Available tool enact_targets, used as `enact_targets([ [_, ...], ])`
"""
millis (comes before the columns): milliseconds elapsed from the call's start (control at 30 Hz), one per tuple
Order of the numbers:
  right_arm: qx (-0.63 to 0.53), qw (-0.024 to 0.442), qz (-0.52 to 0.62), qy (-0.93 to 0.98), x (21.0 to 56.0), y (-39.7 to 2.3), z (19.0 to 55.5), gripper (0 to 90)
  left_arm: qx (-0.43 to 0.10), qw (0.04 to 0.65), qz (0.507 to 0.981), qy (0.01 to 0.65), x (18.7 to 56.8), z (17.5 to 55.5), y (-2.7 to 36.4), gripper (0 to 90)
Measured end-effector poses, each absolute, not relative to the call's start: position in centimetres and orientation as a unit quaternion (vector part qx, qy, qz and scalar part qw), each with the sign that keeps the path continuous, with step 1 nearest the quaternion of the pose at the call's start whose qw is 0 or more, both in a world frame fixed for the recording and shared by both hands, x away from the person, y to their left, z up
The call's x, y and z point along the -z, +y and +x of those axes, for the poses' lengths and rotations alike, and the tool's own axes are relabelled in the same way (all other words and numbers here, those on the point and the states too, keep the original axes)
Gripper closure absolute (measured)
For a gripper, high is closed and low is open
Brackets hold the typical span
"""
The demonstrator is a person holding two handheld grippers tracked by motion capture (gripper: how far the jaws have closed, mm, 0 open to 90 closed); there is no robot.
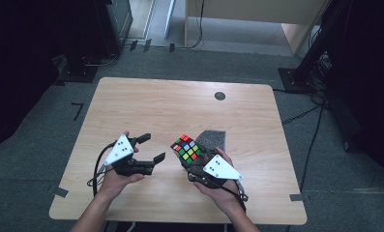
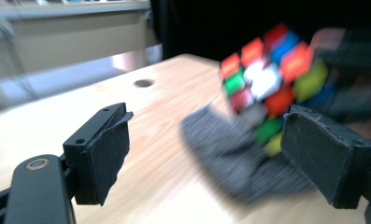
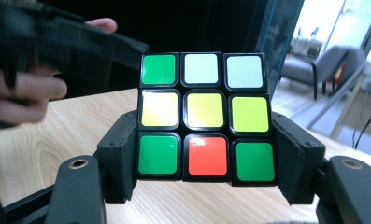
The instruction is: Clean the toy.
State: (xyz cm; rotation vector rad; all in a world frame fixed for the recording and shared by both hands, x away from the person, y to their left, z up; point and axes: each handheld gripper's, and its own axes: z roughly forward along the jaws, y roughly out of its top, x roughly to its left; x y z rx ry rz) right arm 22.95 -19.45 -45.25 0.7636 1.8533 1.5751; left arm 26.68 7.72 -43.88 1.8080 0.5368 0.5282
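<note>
Clamping the cube [image 3: 205, 116] by its bottom layer, the right gripper [image 1: 198, 166] holds it above the grey pad [image 1: 214, 139] — upper layers free to turn. Left gripper [image 1: 149, 147], left of the cube, gapes empty.

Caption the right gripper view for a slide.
Right gripper clamps a scrambled puzzle cube above the wooden table.

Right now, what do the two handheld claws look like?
Both claws are black with two jaws ending in dark, rough foam-like pads. The left claw and right claw each carry a white three-cornered plate with dark dots. A black cable trails from each. Forearms bare.
</note>
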Motion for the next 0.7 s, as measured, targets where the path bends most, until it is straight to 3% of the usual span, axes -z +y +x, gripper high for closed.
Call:
enact_targets([
  [133,-0.588,0.265,0.315,0.696,44.5,-19.4,22.9,34.4,-0.276,0.515,0.791,0.181,45.1,25.6,5.6,15.2],
  [433,-0.575,0.205,0.369,0.701,44.3,-18.2,22.5,34.4,-0.333,0.479,0.803,0.120,46.3,23.8,3.1,14.1],
  [567,-0.578,0.172,0.375,0.704,44.3,-17.9,22.5,34.3,-0.356,0.471,0.801,0.102,46.5,23.4,2.8,19.4],
  [700,-0.574,0.139,0.382,0.711,44.5,-17.6,22.6,34.2,-0.364,0.474,0.796,0.095,46.5,23.1,2.9,31.7],
])
